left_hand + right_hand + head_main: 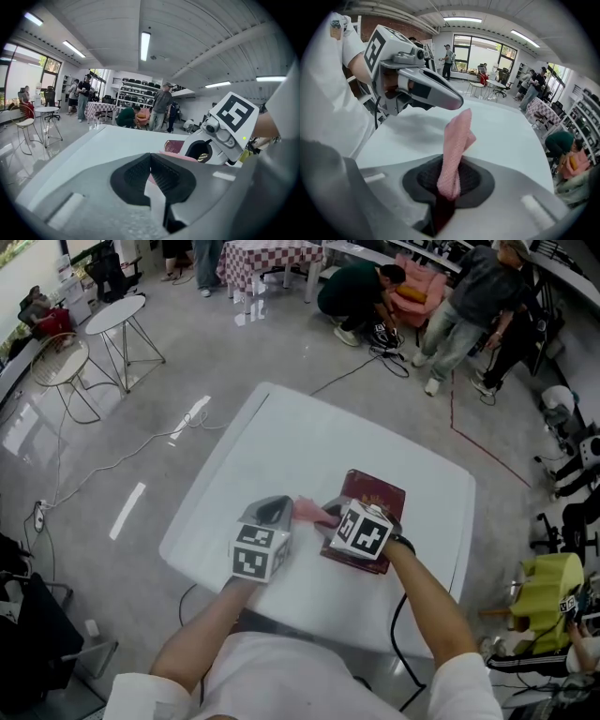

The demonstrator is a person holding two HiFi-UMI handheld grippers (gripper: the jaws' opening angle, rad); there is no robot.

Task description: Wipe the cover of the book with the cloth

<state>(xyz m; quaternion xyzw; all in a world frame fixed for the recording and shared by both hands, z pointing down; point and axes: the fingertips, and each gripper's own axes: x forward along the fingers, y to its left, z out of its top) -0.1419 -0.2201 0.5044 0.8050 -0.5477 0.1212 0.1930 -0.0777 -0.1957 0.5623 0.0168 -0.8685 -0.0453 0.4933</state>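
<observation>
A dark red book with a gold emblem on its cover lies flat on the near right part of a white table, partly under the right gripper, whose marker cube sits over the book's near left corner. A pink cloth is stretched just left of the book, above the tabletop, between the two hand-held tools. The right gripper view shows that tool's jaws clamped on one end of the cloth, which runs away from the black pads toward the tip of the left gripper. The left gripper view shows the left gripper's jaws drawn together at their tips, a sliver of pink between the pads and more pink just beyond them, so it appears to pinch the cloth's other end. The person's bare forearms reach in from the bottom of the head view, a black cable trailing off the right wrist. Beyond the table, on a glossy grey floor, stand two round side tables and a table under a checked cloth, and several people stand or crouch near the far wall.
</observation>
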